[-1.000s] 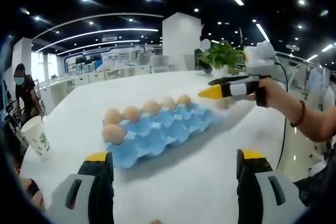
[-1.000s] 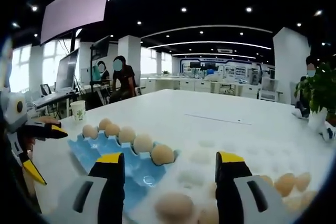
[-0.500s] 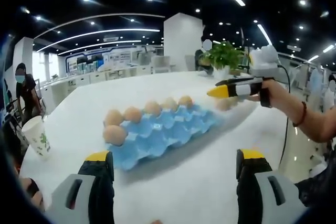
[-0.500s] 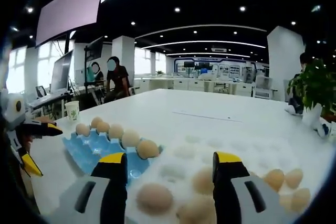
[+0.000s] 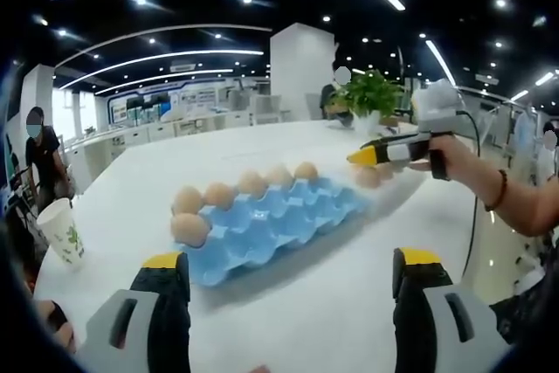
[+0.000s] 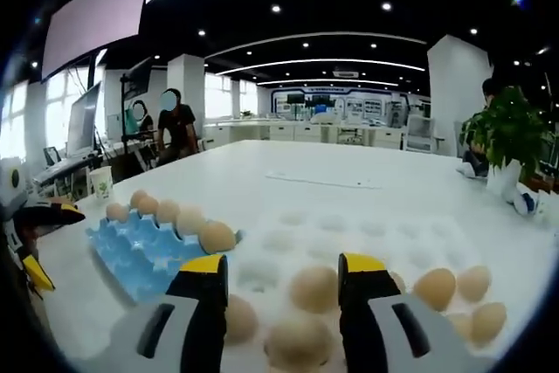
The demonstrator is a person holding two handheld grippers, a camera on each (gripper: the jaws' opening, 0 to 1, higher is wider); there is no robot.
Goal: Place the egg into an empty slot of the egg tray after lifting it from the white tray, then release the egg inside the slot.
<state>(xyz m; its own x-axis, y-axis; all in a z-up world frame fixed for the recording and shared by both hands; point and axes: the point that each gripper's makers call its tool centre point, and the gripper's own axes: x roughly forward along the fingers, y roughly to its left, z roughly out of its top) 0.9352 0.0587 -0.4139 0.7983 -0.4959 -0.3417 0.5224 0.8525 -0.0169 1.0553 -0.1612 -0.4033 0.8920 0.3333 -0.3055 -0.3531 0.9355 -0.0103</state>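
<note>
Blue egg tray (image 5: 271, 220) sits mid-bench, five eggs along one edge. Right gripper (image 6: 282, 272) hovers over the white tray (image 6: 367, 229), fingers spread around an egg (image 6: 313, 287) — not gripped yet. Next: lower, close gently. Left gripper (image 5: 288, 277) idles, fingers apart, empty.

Open-plan office: desks (image 6: 349, 135), monitors (image 6: 86, 118), ceiling strip-lights (image 6: 306, 37).

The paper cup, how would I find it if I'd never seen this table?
Start at the big white table and find the blue egg tray with five eggs along its edge. Look past the tray's egg-filled end to the table's edge: the paper cup stands there alone, white with a green print, the one upright thing near the tray.
</note>
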